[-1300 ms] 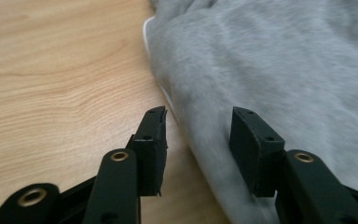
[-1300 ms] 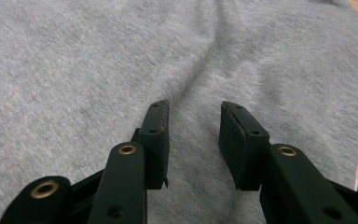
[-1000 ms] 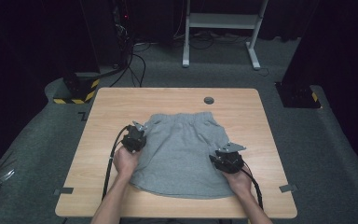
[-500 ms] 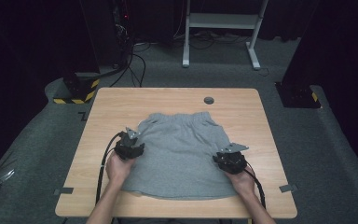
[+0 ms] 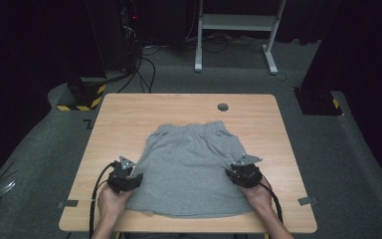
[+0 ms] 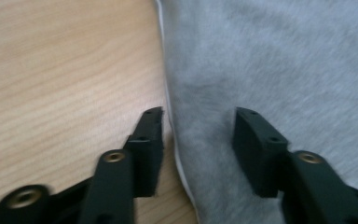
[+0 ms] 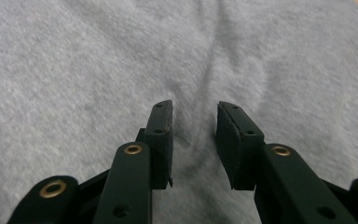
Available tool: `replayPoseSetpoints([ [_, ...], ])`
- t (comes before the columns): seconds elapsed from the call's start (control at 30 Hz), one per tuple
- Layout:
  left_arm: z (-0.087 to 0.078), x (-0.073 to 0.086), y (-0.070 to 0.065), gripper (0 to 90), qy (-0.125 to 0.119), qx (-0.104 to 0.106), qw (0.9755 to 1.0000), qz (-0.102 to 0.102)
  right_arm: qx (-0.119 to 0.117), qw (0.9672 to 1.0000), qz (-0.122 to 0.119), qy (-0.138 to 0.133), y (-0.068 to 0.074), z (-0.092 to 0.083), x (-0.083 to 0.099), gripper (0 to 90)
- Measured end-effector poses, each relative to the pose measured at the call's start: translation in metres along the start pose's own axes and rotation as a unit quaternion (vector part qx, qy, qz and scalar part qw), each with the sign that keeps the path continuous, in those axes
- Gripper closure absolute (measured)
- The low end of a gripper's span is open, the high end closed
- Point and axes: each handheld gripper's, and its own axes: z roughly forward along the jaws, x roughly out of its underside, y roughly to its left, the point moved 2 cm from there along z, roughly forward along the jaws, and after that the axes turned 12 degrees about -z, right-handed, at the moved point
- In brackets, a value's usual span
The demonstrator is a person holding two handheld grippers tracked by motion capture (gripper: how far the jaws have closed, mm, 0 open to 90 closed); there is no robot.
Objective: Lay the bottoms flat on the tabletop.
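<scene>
Shorts: grey sweat shorts (image 5: 191, 167) lie flat on the bench (image 5: 129, 112), waistband toward the far edge, leg hems reaching almost to the near edge, roughly centred between the left and right edges.
Left gripper: the left gripper (image 5: 129, 177) sits at the shorts' left side seam, near the bench's near-left corner; its fingers (image 6: 147, 140) have just been opening and then easing back a little, and now stand partly apart, straddling the cloth edge with one on bare wood and one over fabric, pinching nothing.
Right gripper: the right gripper (image 5: 238, 172) rests at the shorts' right side; its fingers (image 7: 161, 135) have just been opening, stand a moderate gap apart over a slight wrinkle of cloth, and grip nothing.
Risk, missed layer: if the left fingers close where they stand, the one on the wood may slide over the hem rather than under it, catching one layer or none.
Risk, uneven pull: the right fingers are set further in from the cloth edge than the left; closing there could bunch a ridge and skew any fold or drag.
Risk, overhang: the hem is close to the near edge, so a pull toward the person could draw it off the bench.
Hard to tell: whether the finger pads touch the cloth; how many layers lie under them; the left gripper view is blurred.
Cut off: the forearms leave the high view at its bottom.
</scene>
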Motion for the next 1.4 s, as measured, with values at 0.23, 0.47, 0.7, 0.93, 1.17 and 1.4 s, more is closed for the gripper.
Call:
replayPoseSetpoints([
  [0.23,0.022,-0.026,0.003,83.9,-0.004,-0.015,0.9997,0.017,0.016,0.9999,-0.004,-0.002,-0.011,0.004,0.001,82.9],
  [0.47,0.011,-0.015,-0.001,79.2,0.001,-0.003,0.9998,0.019,0.026,0.9994,-0.016,0.016,-0.013,-0.004,0.007,85.0],
  [0.7,0.002,-0.029,-0.073,48.4,-0.051,0.082,0.9917,0.084,0.008,0.9999,-0.003,-0.012,-0.002,-0.003,-0.01,67.4],
  [0.93,0.032,-0.025,-0.103,52.4,-0.021,0.123,0.9874,0.097,-0.002,0.9993,0.037,0.009,-0.023,0.029,-0.029,68.4],
  [1.17,0.029,-0.011,-0.101,45.0,-0.025,0.133,0.9864,0.093,0.017,0.9974,0.065,0.027,-0.052,0.039,-0.029,56.6],
  [1.4,0.032,-0.015,-0.11,38.1,-0.054,0.131,0.9868,0.078,-0.014,0.9998,0.006,-0.012,-0.001,0.019,-0.032,51.1],
])
